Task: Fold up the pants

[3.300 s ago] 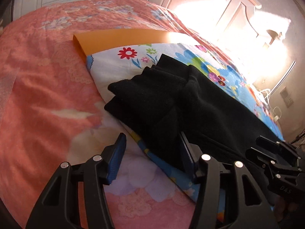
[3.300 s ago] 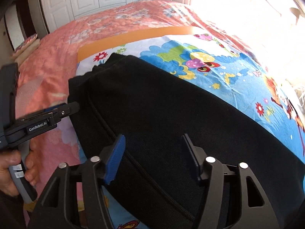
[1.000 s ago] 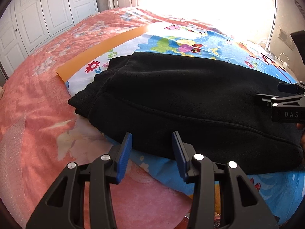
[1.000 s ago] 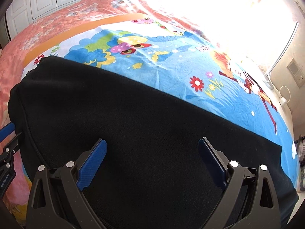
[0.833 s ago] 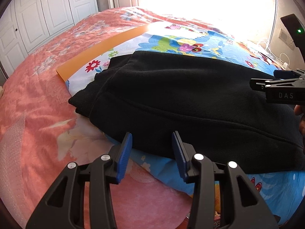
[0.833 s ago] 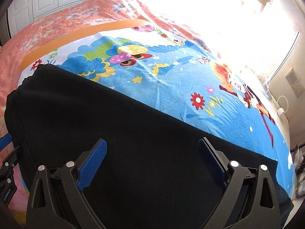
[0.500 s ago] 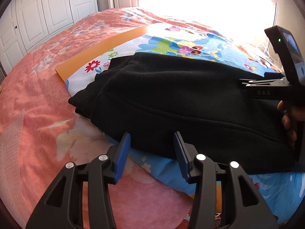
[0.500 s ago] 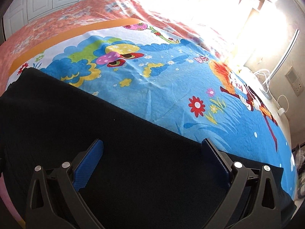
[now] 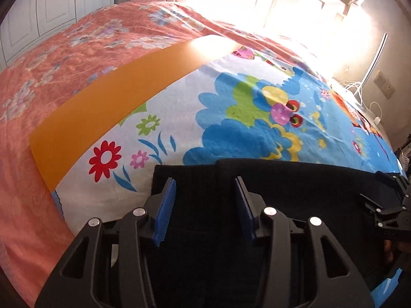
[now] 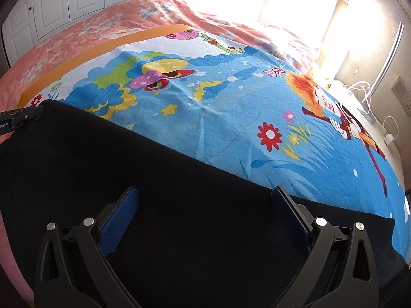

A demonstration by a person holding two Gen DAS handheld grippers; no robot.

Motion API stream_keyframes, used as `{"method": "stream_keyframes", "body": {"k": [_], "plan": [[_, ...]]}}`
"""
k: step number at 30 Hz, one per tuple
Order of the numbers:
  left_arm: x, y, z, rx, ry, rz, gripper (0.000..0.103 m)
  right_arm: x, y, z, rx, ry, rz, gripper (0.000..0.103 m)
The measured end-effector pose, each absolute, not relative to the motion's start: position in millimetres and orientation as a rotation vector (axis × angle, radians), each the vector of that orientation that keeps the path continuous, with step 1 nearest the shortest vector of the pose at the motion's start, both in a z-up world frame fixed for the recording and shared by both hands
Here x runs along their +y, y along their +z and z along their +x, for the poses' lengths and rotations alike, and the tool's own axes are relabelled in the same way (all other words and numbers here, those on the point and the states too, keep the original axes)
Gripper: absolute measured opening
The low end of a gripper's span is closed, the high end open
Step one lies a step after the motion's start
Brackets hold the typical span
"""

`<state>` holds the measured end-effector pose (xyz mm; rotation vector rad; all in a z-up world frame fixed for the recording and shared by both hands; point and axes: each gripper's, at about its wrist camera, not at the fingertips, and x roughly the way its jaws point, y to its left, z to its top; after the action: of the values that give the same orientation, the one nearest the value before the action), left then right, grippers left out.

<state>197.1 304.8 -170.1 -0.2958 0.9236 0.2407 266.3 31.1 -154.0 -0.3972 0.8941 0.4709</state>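
Observation:
The black pants (image 9: 295,192) lie folded lengthwise on a colourful cartoon sheet (image 9: 244,113) on the bed. My left gripper (image 9: 204,190) is open, low over the pants' left end, its blue pads (image 9: 164,210) on either side of black fabric. My right gripper (image 10: 205,205) is wide open over the pants (image 10: 128,169) near their right end, close to the far edge. The right gripper's body shows at the right edge of the left wrist view (image 9: 390,205). The left gripper's tip shows at the left edge of the right wrist view (image 10: 18,119).
An orange board (image 9: 102,105) lies under the sheet's far left edge. The pink flowered bedspread (image 9: 51,51) surrounds it. White wardrobe doors (image 10: 64,2) stand behind. A lamp, cables and a wall socket (image 10: 364,97) are at the bright right side.
Both grippers have moved forward and down over the pants. The left gripper now sits over the pants' left end; before it hovered short of the near edge. Both stay open.

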Motion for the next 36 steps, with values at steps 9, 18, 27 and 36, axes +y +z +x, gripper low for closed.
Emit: {"method": "stream_keyframes", "body": {"k": [9,18,27,36], "plan": [[303.8,-169.3,212.2,0.949,0.242,-0.203,0.054,32.0,-153.6,264.2,0.883,0.463,-0.408,0.098],[356.6,-133.9,90.9,0.653,0.349,-0.652,0.059,31.1,-153.5,264.9,0.886,0.465,-0.402,0.098],[318.4,-177.4,33.7,0.67,0.242,-0.833,0.05,36.7,-151.4,257.4,0.841,0.429,-0.461,0.098],[287.6,-178.2,40.6,0.735,0.385,-0.665,0.049,37.2,-151.5,255.8,0.832,0.423,-0.469,0.098]]}}
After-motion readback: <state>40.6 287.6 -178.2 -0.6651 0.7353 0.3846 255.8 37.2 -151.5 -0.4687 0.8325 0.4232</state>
